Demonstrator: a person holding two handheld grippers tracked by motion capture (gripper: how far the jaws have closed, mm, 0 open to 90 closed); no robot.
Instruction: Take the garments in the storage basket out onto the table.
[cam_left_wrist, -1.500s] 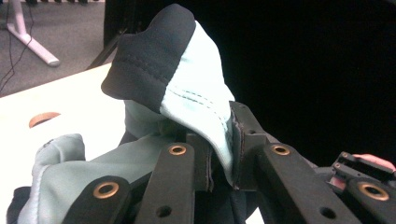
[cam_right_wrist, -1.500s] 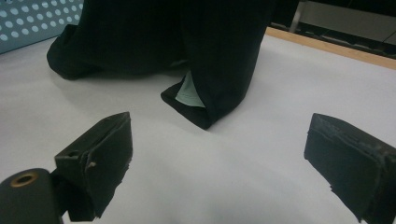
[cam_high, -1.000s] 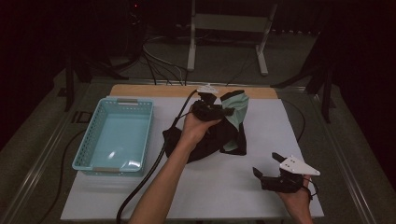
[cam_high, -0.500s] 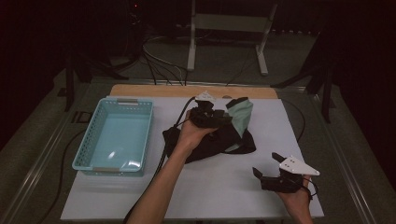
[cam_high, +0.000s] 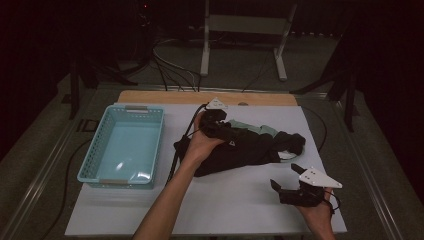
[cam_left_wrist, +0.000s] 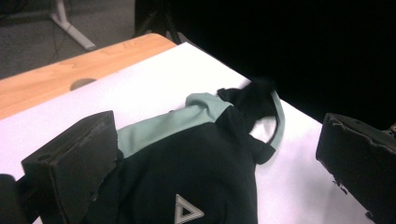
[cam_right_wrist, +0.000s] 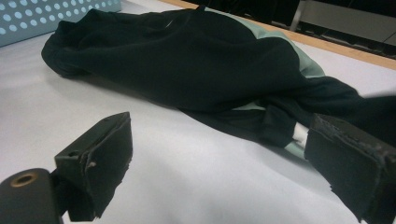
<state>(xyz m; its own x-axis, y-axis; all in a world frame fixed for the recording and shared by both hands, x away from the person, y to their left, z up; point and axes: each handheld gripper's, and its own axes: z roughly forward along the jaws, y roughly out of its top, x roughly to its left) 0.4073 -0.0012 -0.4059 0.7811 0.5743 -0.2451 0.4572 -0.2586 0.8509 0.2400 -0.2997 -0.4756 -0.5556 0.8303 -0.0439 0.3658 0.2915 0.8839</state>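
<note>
— What's the table (cam_high: 210, 200) like?
— White top, with a bare wooden strip (cam_high: 165, 97) along the far edge.
— And what lies on it?
— A pale blue basket (cam_high: 90, 165) near the left edge, and a black garment (cam_high: 250, 150) with green trim, crumpled around the middle and stretching to the right.
— Touching?
— No, they lie apart, white surface between them.

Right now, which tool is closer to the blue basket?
Left. The left tool sits over the black and green garment, just right of the light blue basket. The right tool hovers near the table's front right corner.
</note>
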